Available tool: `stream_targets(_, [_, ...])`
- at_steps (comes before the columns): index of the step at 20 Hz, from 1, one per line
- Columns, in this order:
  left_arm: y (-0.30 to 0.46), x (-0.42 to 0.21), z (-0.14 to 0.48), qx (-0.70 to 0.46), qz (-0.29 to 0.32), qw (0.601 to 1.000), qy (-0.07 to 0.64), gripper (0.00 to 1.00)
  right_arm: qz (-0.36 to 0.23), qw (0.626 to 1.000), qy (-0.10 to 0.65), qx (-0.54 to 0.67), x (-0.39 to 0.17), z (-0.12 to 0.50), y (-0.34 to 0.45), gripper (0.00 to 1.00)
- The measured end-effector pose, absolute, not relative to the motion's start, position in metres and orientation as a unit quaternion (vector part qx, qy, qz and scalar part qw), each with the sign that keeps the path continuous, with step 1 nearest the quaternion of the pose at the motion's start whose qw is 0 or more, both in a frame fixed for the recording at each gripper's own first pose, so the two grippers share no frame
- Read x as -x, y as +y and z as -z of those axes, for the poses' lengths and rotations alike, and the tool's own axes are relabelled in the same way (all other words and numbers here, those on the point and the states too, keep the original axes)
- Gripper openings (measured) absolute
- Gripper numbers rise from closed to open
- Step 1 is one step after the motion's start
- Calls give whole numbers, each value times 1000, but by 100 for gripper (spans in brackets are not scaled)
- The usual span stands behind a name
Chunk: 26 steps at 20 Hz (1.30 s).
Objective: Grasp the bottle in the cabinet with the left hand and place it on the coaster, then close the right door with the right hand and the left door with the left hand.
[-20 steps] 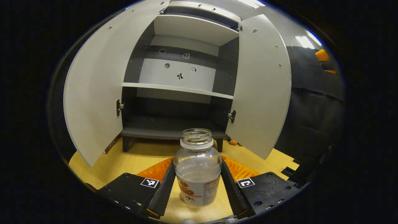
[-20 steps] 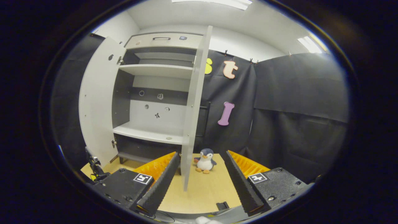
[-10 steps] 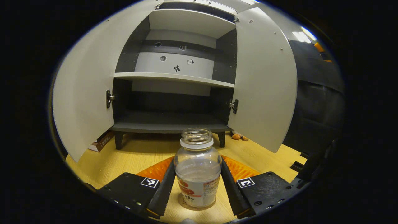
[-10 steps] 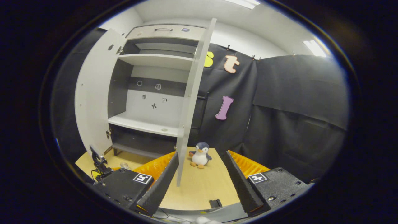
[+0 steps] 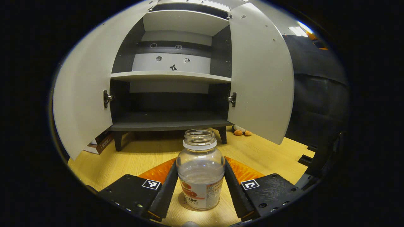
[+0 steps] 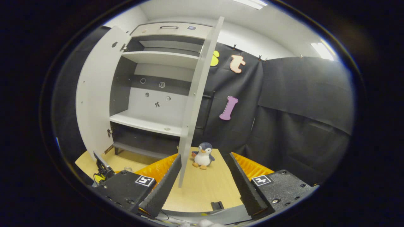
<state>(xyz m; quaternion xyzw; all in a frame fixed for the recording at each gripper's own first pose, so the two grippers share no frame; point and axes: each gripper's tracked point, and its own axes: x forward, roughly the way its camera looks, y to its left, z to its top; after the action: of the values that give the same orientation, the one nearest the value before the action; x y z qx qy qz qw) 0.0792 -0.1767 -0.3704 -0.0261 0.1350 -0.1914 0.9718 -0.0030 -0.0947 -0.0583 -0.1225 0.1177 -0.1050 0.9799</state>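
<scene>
Resting now on the coaster (image 5: 186,204) at lower centre, bottle (image 5: 200,175) remains clamped by left gripper (image 5: 199,186); right gripper (image 6: 203,181) gapes empty.

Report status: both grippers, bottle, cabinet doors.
Left gripper shut on bottle, bottle upright over coaster. Right gripper open, holding nothing, near right door edge. Both doors open. Nothing in the way.

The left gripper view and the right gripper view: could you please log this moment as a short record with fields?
bottle: clear capless labelled bottle, upright on the round brown coaster
left gripper: shut on the bottle
right gripper: open, holding nothing
cabinet: grey two-door cabinet, both doors open
table: light wooden table
other: plush penguin toy beside the right door
</scene>
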Motion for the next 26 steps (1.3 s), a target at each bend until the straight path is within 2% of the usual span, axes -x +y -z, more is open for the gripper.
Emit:
stream_targets(10, [-182,-74,362,-3,195,973,124,81,104,980,122,121,10,60,-101,98])
stream_targets(11, [-182,-74,359,-4,194,973,122,82,103,980,122,121,11,61,-102,98])
stream_targets(13, [-181,-76,353,-6,193,975,112,95,103,980,120,120,13,60,-102,97])
stream_targets(14, [-179,-77,350,-7,191,975,110,96,103,980,119,120,13,59,-102,98])
stream_targets(19, [-172,-83,330,-9,179,979,96,97,100,982,117,113,15,60,-103,99])
stream_targets(26, [-168,-83,259,-12,170,984,49,96,97,986,101,93,17,52,-104,97])
